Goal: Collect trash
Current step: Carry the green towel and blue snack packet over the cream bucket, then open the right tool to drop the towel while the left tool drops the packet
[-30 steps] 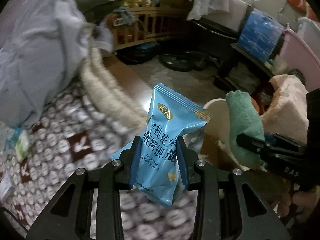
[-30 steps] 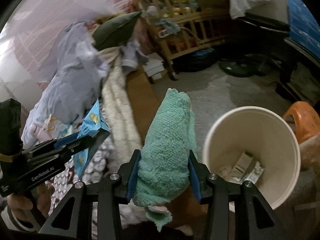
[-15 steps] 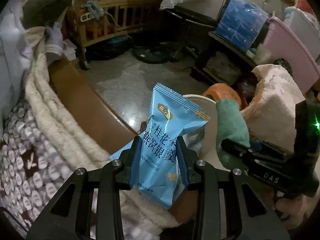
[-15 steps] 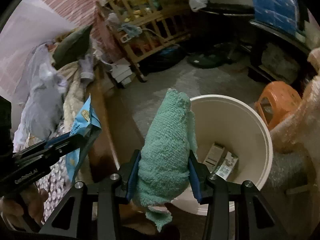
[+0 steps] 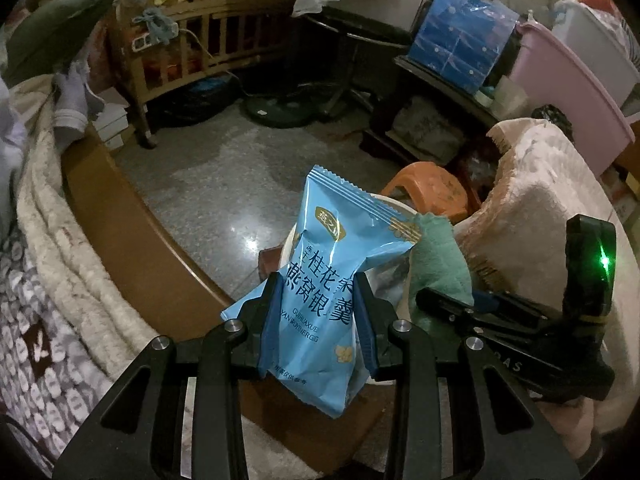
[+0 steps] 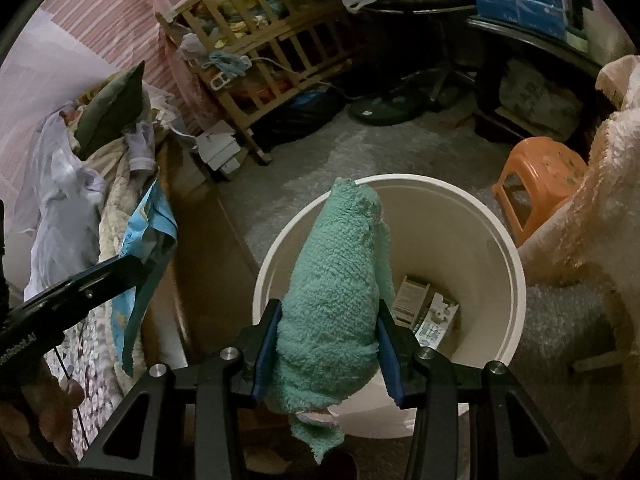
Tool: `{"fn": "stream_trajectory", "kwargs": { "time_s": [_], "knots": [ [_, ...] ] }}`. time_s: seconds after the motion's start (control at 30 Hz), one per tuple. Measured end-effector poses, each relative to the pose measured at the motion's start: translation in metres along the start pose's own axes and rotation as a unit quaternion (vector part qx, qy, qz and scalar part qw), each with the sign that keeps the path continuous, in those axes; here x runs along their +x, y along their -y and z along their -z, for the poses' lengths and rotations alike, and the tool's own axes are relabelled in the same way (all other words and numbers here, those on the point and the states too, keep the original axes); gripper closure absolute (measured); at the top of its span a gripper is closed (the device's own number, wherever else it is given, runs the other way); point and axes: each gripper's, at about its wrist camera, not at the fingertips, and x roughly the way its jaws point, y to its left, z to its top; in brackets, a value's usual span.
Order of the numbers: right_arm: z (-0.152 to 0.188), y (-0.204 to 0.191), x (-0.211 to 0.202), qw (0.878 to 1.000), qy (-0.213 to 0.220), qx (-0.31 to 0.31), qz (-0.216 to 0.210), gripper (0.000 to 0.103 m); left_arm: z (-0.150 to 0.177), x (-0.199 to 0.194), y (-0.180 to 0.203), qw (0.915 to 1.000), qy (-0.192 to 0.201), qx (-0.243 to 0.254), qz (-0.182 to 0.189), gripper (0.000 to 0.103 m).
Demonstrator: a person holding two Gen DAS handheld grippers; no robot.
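My left gripper (image 5: pixel 318 312) is shut on a blue snack packet (image 5: pixel 332 280) with Chinese print, held upright beside the wooden bed edge. The packet also shows at the left of the right wrist view (image 6: pixel 148 240). My right gripper (image 6: pixel 326 340) is shut on a green fluffy cloth (image 6: pixel 340 280), held above the near rim of a white round bin (image 6: pixel 496 240). The bin holds small cartons (image 6: pixel 428 312) at its bottom. In the left wrist view the cloth (image 5: pixel 436 264) and right gripper show at the right, and the bin's rim (image 5: pixel 394 204) is mostly hidden behind the packet.
A wooden bed edge (image 5: pixel 132 216) with blankets (image 5: pixel 60 248) runs along the left. An orange stool (image 6: pixel 536 176) and a pink fluffy blanket (image 6: pixel 600 200) stand right of the bin. A wooden crib (image 6: pixel 280 48), a fan base (image 6: pixel 384 108) and shelves lie across the grey floor.
Both grippers have swung right, away from the bed and toward the bin. The bin now sits nearer, under the green cloth. Both grips are unchanged.
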Motion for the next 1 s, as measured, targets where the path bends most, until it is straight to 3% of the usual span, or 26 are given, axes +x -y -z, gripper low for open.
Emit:
{"fn": "stream_trajectory", "kwargs": {
  "time_s": [0.17, 0.33, 0.43, 0.6, 0.73, 1.0],
  "knots": [
    [0.001, 0.007, 0.002, 1.0, -0.002, 0.007, 0.006, 0.06, -0.002, 0.013, 0.002, 0.9997, -0.01, -0.009, 0.019, 0.069],
    [0.001, 0.011, 0.006, 1.0, -0.003, 0.009, 0.016, 0.06, -0.002, 0.024, -0.004, 0.9967, -0.016, -0.047, 0.064, 0.055],
    [0.001, 0.006, 0.009, 0.999, -0.001, -0.005, 0.033, 0.055, -0.002, 0.026, -0.006, 0.9963, -0.015, -0.051, 0.067, 0.044],
    [0.002, 0.003, 0.017, 0.999, -0.009, -0.007, 0.038, 0.054, 0.002, 0.022, -0.01, 0.9963, -0.018, -0.048, 0.07, 0.042],
    [0.005, 0.0, 0.021, 0.999, -0.02, -0.006, 0.031, 0.053, 0.007, 0.013, -0.016, 0.997, -0.016, -0.053, 0.054, 0.042],
    [0.011, -0.026, 0.022, 0.999, -0.027, -0.027, 0.019, 0.053, 0.025, -0.017, -0.052, 0.9971, 0.008, -0.073, -0.018, 0.042]
  ]
}}
